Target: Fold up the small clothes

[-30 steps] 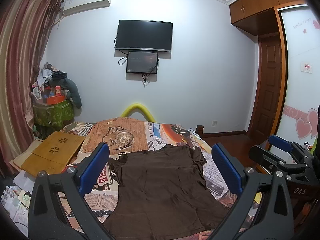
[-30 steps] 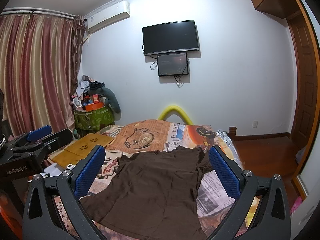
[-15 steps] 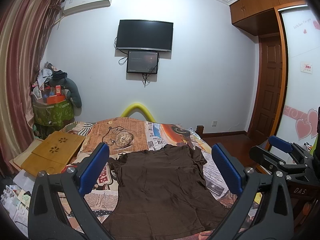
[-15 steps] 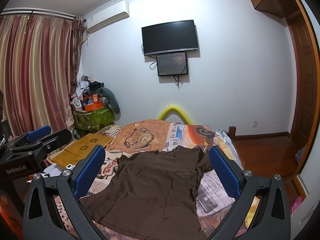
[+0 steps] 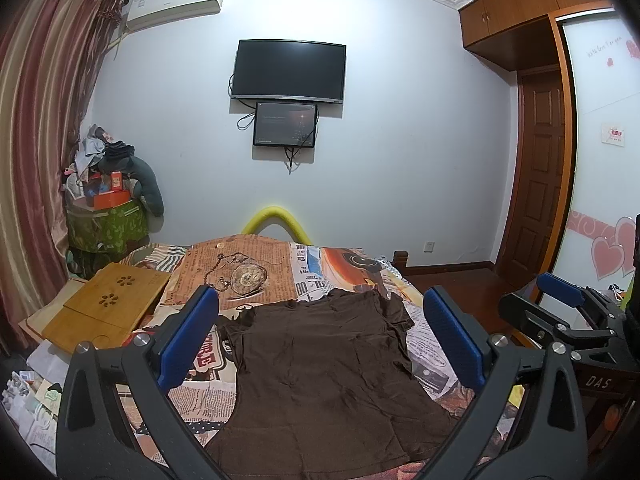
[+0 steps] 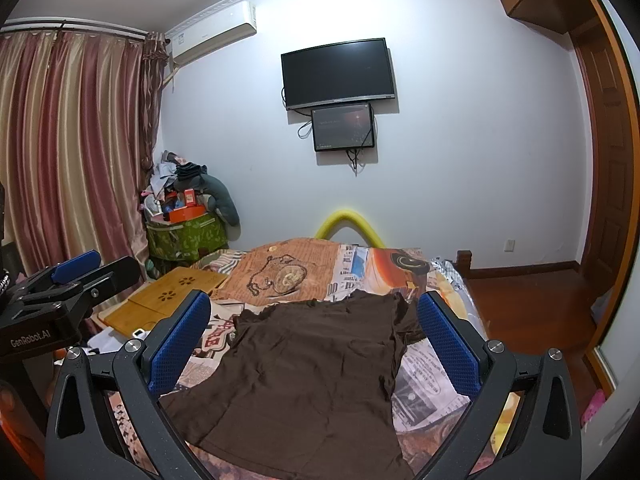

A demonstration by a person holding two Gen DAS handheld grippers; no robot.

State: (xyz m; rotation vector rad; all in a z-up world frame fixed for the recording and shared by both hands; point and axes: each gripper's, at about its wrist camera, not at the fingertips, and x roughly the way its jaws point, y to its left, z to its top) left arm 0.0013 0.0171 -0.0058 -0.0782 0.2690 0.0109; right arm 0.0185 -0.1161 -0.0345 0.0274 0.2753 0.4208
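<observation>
A dark brown T-shirt (image 5: 320, 372) lies spread flat on the bed, hem toward me and neck toward the far wall; it also shows in the right wrist view (image 6: 304, 372). My left gripper (image 5: 320, 332) is open and empty, held above the near end of the shirt. My right gripper (image 6: 314, 332) is open and empty too, beside it on the right. Each gripper shows in the other's view: the right one (image 5: 560, 312) at the right edge, the left one (image 6: 68, 284) at the left edge.
The bed (image 5: 248, 268) has a newspaper-print cover. A wooden lap tray (image 5: 108, 308) lies at its left edge. A cluttered green box (image 5: 104, 224) stands by the curtain (image 5: 36, 152). A wardrobe and door (image 5: 540, 168) are on the right.
</observation>
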